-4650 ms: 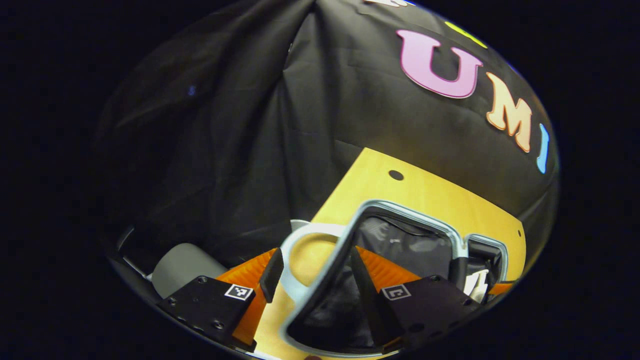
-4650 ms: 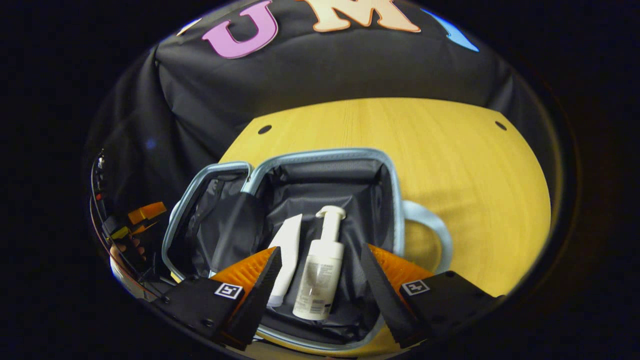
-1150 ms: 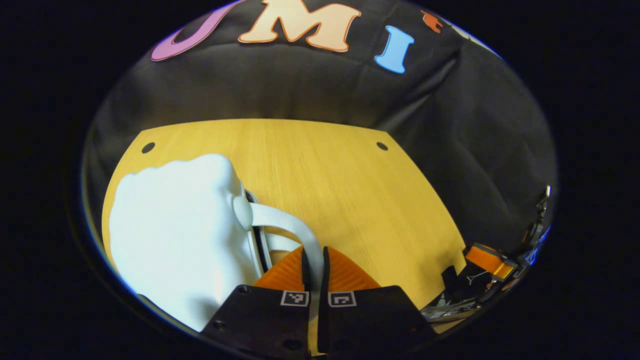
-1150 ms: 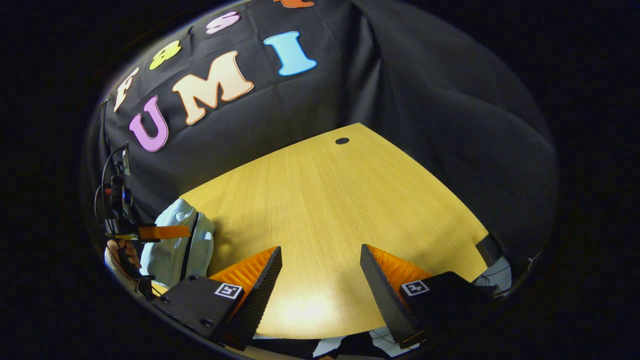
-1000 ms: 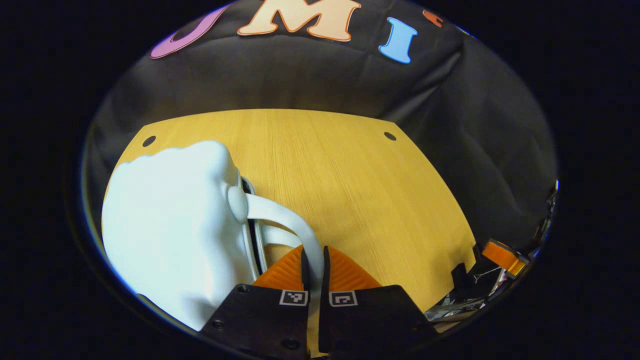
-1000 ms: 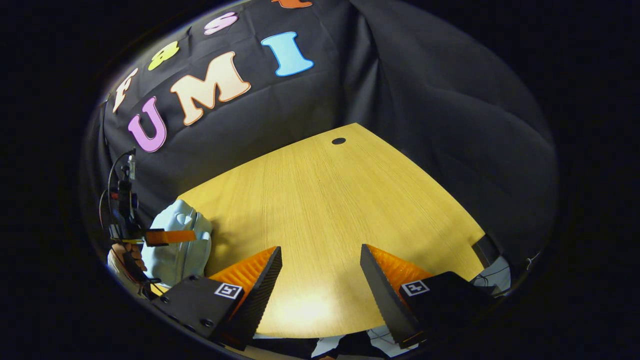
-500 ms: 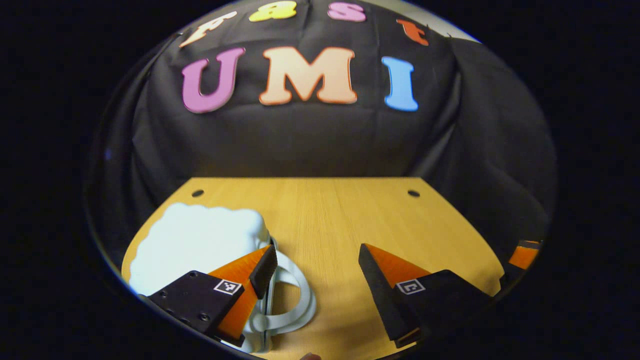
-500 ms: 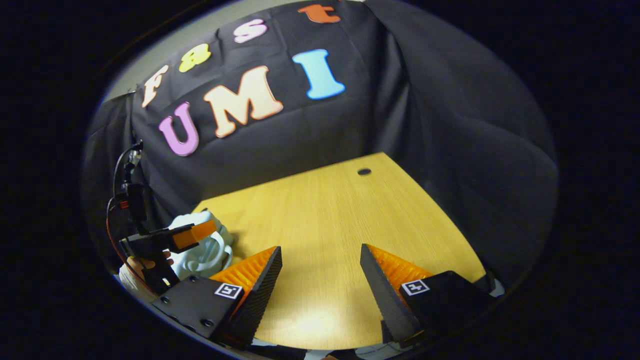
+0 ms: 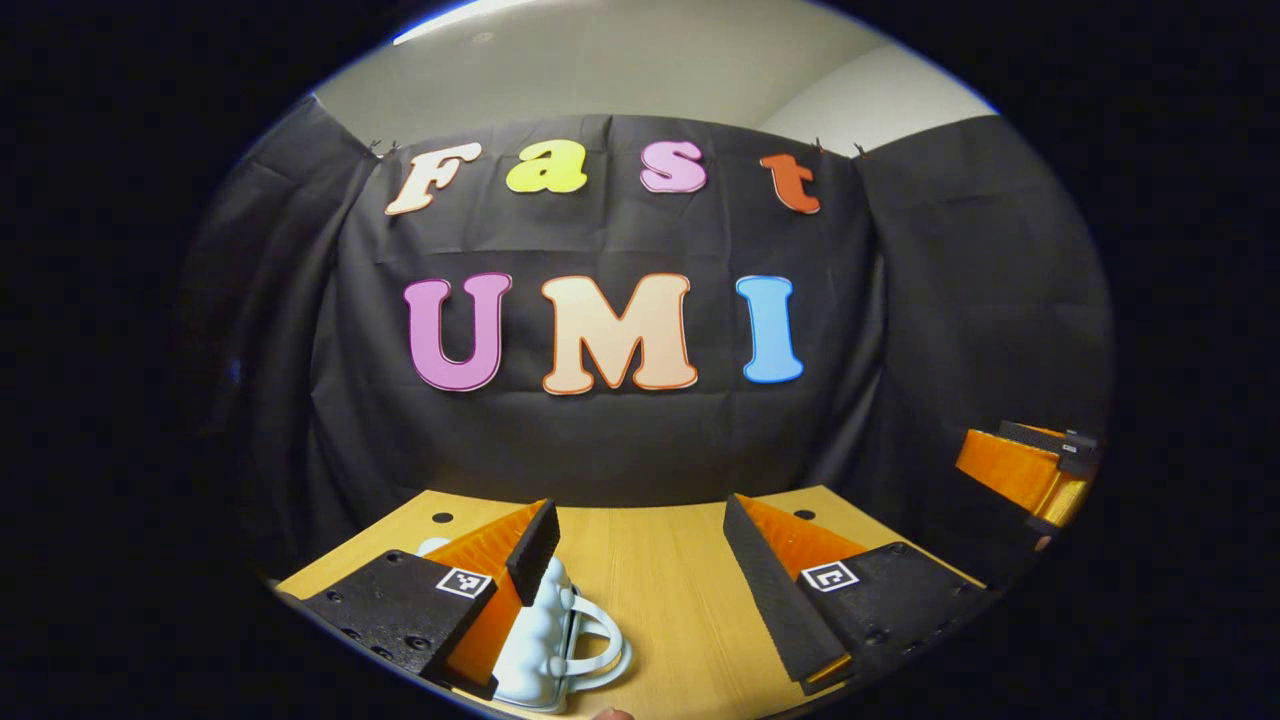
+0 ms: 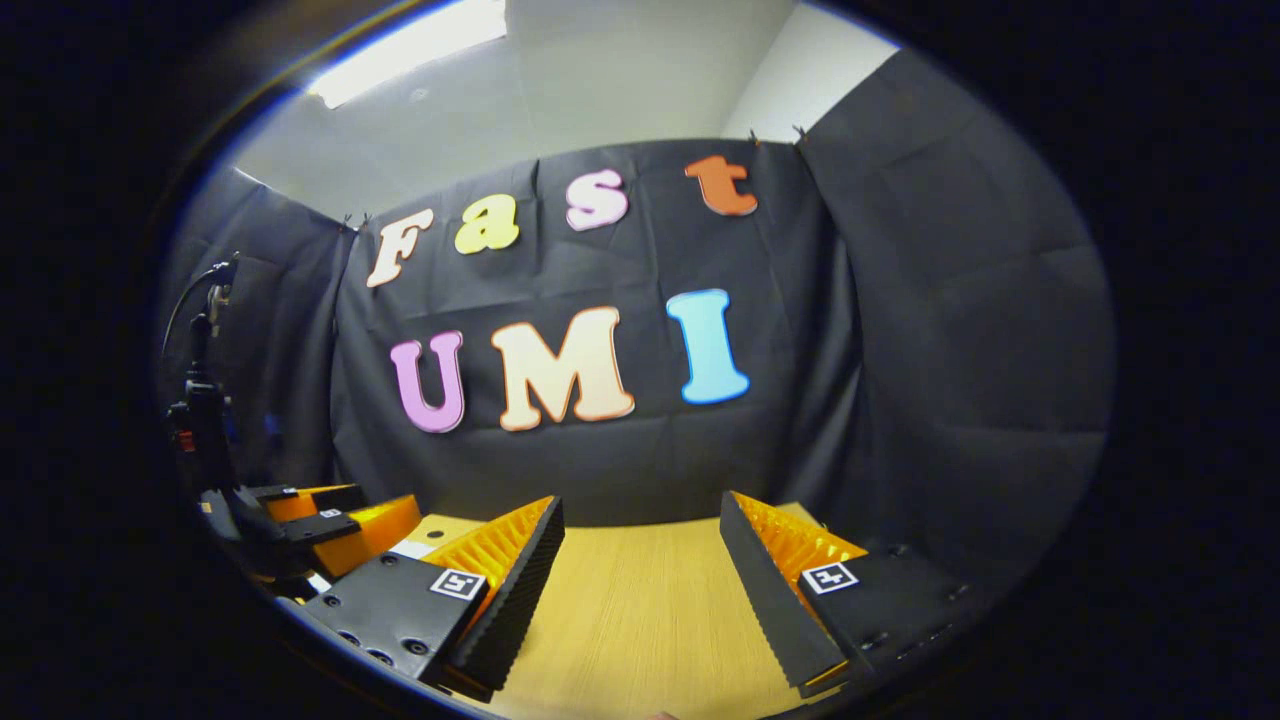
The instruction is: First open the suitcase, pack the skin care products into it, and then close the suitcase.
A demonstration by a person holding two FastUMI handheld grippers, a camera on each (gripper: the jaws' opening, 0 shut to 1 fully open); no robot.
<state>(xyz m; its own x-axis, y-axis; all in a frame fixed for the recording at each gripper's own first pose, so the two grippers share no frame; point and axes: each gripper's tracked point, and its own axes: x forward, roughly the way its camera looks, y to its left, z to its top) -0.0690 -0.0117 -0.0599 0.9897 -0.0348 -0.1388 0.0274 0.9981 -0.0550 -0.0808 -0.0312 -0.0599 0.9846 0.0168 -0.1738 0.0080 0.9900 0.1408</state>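
Suitcase (image 9: 545, 640) lies on the wooden counter (image 9: 660, 590), low in the left gripper view, and it looks closed, with its two pale shell halves together and its loop handle (image 9: 598, 640) pointing toward the middle of the counter. It is partly hidden behind one finger of the left hand-held gripper (image 9: 640, 560), whose two fingers stand wide apart and hold nothing; the case is just beside and below that finger, and I cannot tell if they touch. The right hand-held gripper (image 10: 640, 560) is also wide open and empty, above a bare part of the counter, well apart from the case. In the right gripper view the left hand-held gripper shows at the far left, and in the left gripper view the right one shows at the far right edge. Judging from its look, the case is a small hard shell with a bumpy, smooth surface, so it is probably stiff and light, and its rounded body would slip between flat fingers. The handle is the better place to take hold, because it is thin enough to fit between the fingers and is fixed to the shell. I would judge that the task is nearly finished, since the lid seems down, though a latch or zip is too small to see.
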